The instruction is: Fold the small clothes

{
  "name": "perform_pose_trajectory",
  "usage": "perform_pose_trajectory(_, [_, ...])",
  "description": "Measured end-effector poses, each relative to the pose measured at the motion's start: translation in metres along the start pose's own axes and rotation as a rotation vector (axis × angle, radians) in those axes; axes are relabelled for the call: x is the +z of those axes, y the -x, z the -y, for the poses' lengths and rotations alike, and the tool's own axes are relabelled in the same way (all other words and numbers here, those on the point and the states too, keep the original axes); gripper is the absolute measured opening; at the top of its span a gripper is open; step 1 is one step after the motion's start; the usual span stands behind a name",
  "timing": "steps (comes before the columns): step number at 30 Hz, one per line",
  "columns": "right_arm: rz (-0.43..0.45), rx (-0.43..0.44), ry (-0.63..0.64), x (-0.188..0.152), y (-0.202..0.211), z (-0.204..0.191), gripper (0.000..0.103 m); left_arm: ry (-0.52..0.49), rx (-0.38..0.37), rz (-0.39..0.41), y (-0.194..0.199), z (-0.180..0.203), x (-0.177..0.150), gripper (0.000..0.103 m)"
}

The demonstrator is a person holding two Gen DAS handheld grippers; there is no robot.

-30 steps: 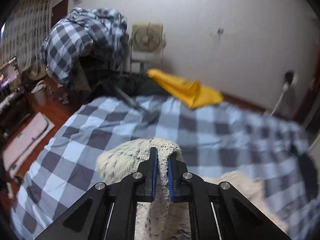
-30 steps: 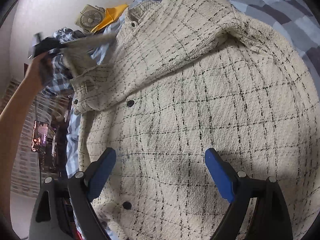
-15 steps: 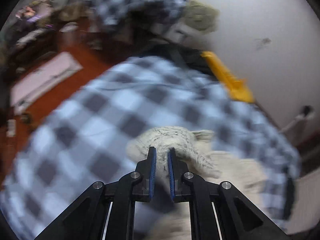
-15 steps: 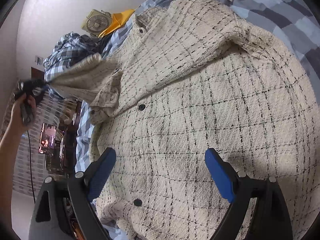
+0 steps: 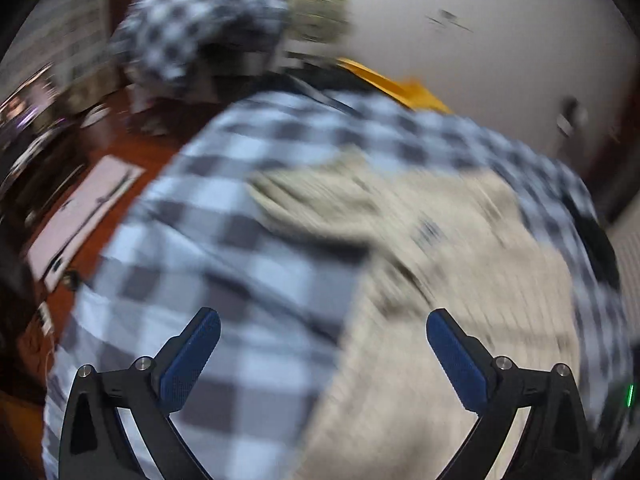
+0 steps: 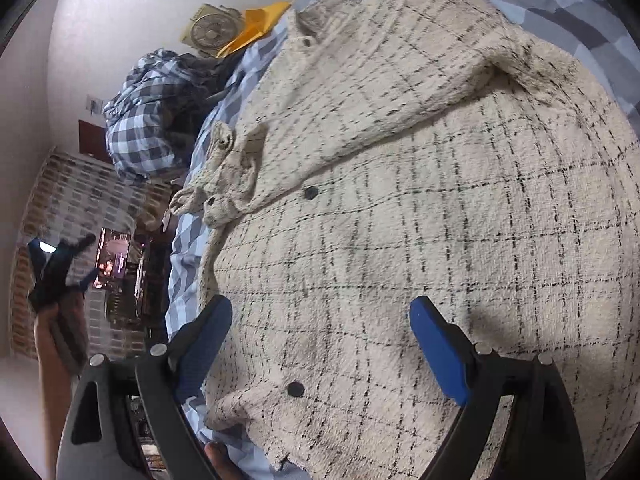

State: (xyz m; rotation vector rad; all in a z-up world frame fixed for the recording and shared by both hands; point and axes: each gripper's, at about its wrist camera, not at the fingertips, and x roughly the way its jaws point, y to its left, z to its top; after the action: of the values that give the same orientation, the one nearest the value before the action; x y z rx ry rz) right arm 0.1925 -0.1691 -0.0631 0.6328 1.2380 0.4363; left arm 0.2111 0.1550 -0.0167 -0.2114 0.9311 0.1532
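Cream checked jacket [image 6: 420, 184] spread flat on blue checked bedding [image 5: 224, 240], one sleeve [image 6: 224, 184] crumpled at its edge. Left gripper [image 5: 323, 334] opening wide, nothing between jaws. Right gripper [image 6: 320, 324] spread, empty, above jacket.

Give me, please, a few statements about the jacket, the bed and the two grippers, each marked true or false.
1. The cream plaid jacket lies on a blue checked bedsheet. True.
2. The left gripper is clamped on a sleeve. False: its jaws are opening and nothing is between its fingers.
3. The right gripper is open above the jacket. True.
4. The jacket has dark buttons. True.
5. The yellow cloth lies on top of the jacket. False: it lies beyond the collar, near the fan.
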Motion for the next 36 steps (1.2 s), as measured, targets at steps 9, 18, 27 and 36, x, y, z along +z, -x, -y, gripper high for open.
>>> perform_pose_trajectory(9, [-0.097, 0.094, 0.000, 0.031, -0.033, -0.065, 0.088, -0.198, 0.032, -0.041, -0.009, 0.046, -0.056, 0.103])
perform_pose_trajectory(18, [-0.217, 0.076, 0.031, 0.167, -0.210, -0.232, 0.088, 0.046, 0.164, 0.034, 0.006, -0.039, -0.033, 0.103])
perform_pose_trajectory(27, [-0.262, -0.277, 0.071, 0.206, -0.376, -0.237, 0.054, 0.256, 0.102, 0.026, -0.010, -0.075, -0.023, 0.103])
perform_pose_trajectory(36, [-0.104, -0.112, 0.315, 0.205, -0.346, -0.311, 0.005, 0.323, 0.013, -0.005, -0.010, -0.087, -0.028, 0.103])
